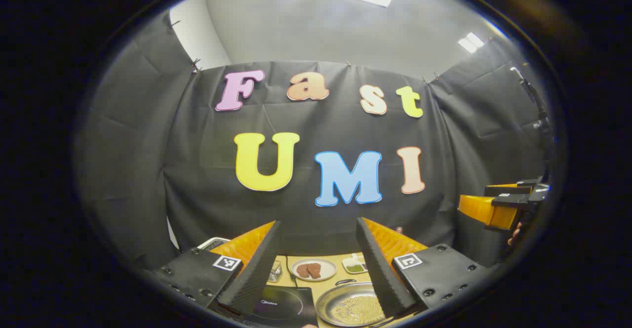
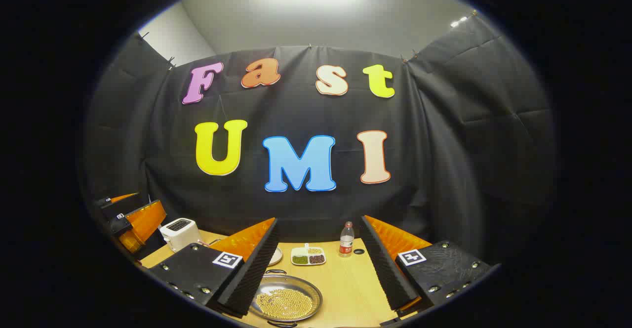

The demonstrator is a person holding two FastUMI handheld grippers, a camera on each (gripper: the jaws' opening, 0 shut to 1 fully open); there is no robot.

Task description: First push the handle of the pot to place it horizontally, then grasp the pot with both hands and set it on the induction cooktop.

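Left gripper view puts the pot (image 1: pixel 351 304) just below my spread-open left gripper (image 1: pixel 316 264), induction cooktop (image 1: pixel 282 308) touching beside it, right gripper (image 2: pixel 318 264) likewise open.

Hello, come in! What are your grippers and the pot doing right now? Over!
Both grippers open, held above the table. Pot of beans sits on table beside induction cooktop, untouched. Nothing blocking.

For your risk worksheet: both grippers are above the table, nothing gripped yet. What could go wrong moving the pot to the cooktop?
1. The pot is shallow and holds loose beans; uneven lifting by the two grippers could spill them.
2. The induction cooktop sits close beside the pot, so a hard handle push might knock them together.
3. The plate and divided dish lie just behind and could get bumped.
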